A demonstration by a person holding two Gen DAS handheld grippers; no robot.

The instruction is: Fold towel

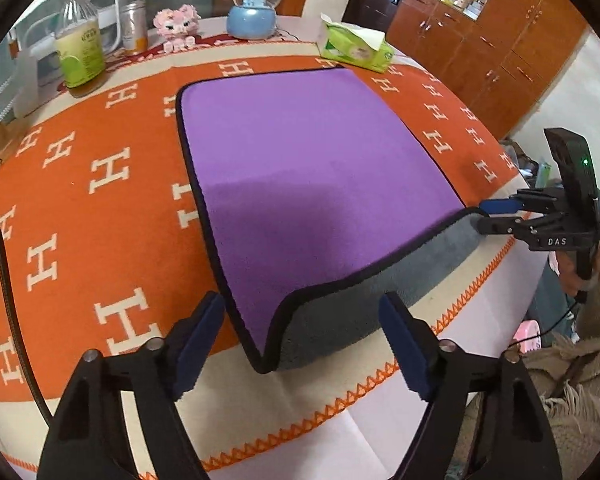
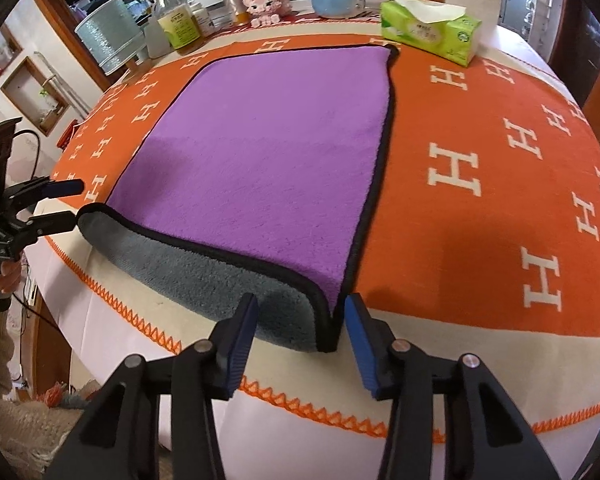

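Towel: the purple towel (image 1: 312, 168) lies flat at frame centre on the orange H-pattern cloth (image 1: 100, 184) covering the worktop (image 2: 284, 420); its near edge is curled over, exposing the grey underside (image 2: 220, 280).
Left gripper: my left gripper (image 1: 304, 344) is released, jaws wide apart, at the lower centre of the left wrist view, straddling the towel's near corner without touching it.
Right gripper: my right gripper (image 2: 300, 344) is released, jaws apart on either side of the other near corner, lower centre of the right wrist view.
Background: tissue pack (image 2: 430, 30) at upper right; snow globe (image 1: 254, 10), pink plush (image 1: 176, 26) and bottle (image 1: 80, 46) along the top of the frame.
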